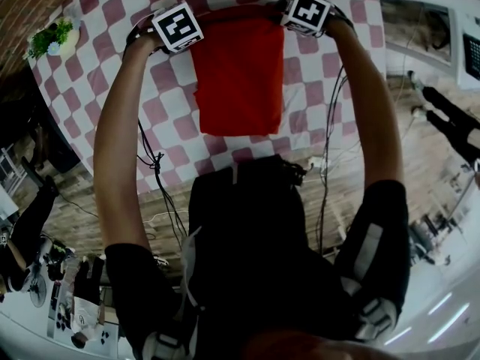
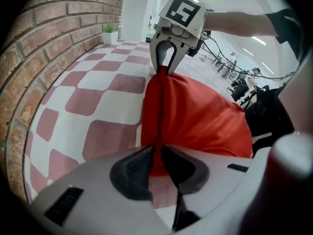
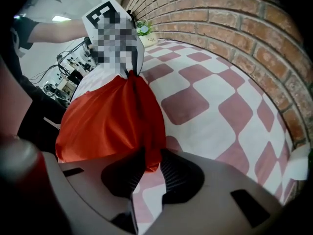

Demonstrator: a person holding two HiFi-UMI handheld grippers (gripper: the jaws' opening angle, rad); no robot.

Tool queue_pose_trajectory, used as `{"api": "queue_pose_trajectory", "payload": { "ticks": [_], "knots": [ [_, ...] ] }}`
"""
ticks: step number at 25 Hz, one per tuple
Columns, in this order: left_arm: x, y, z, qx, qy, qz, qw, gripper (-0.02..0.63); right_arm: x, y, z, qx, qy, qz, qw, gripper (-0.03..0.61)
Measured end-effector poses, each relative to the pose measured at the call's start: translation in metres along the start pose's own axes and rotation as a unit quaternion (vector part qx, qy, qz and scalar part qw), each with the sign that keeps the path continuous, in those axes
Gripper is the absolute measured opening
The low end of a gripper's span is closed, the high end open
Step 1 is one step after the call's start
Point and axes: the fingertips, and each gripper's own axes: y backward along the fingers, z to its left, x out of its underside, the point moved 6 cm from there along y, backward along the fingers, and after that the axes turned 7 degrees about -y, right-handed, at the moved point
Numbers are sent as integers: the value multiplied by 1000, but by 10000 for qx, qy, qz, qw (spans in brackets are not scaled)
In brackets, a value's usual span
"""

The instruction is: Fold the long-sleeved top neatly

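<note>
A red long-sleeved top [image 1: 238, 73] lies folded into a rectangle on the red-and-white checked table [image 1: 112, 81]. My left gripper [image 1: 187, 45] is at the top's far left corner and my right gripper [image 1: 291, 24] at its far right corner, both pointing steeply down. In the left gripper view the pads of the left gripper [image 2: 157, 163] pinch a ridge of the red fabric [image 2: 195, 116], and the right gripper [image 2: 164, 68] shows across it, shut on the other corner. In the right gripper view the right gripper [image 3: 149, 168] clamps the fabric [image 3: 112, 116] too.
A small potted plant [image 1: 52, 37] stands at the table's left end, next to the brick wall [image 2: 49, 38]. Cables [image 1: 154, 160] hang off the near table edge. Seated people and equipment are on the floor at both sides.
</note>
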Motion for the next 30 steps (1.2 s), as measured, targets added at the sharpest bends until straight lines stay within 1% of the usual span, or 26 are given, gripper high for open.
{"api": "queue_pose_trajectory", "payload": {
  "ticks": [1, 5, 8, 10, 13, 17, 20, 23, 27, 30],
  "knots": [
    [0, 0, -1, -9, -28, -14, 10000, 64, 0, 1, 1, -23, -24, -22, 10000, 89],
    [2, 0, -4, -22, 24, -148, 9999, 52, -1, 2, -3, 199, 78, -90, 9997, 86],
    [4, 2, -5, -63, 101, -272, 9996, 51, -4, 6, 13, -44, -103, -167, 9998, 84],
    [5, 3, -6, -142, 115, -304, 9994, 49, -4, 8, 15, 8, -169, -202, 9997, 83],
    [4, 7, -8, -291, 108, -317, 9990, 49, -4, 14, 13, 207, -182, -286, 9992, 83],
    [0, 19, -9, -618, 41, -451, 9971, 48, -3, 28, 5, 730, -132, -401, 9964, 81],
    [1, 28, -11, -861, 27, -549, 9948, 48, -4, 45, 9, 1040, -138, -389, 9937, 81],
    [6, 36, -17, -1103, 47, -446, 9929, 48, -7, 54, 16, 1241, -124, -581, 9905, 80],
    [3, 46, -32, -1578, -191, -509, 9860, 48, -9, 74, 34, 1484, -18, -789, 9858, 80],
    [1, 58, -48, -1851, -255, -628, 9804, 48, -6, 87, 52, 1675, -11, -889, 9819, 80]
  ]
}}
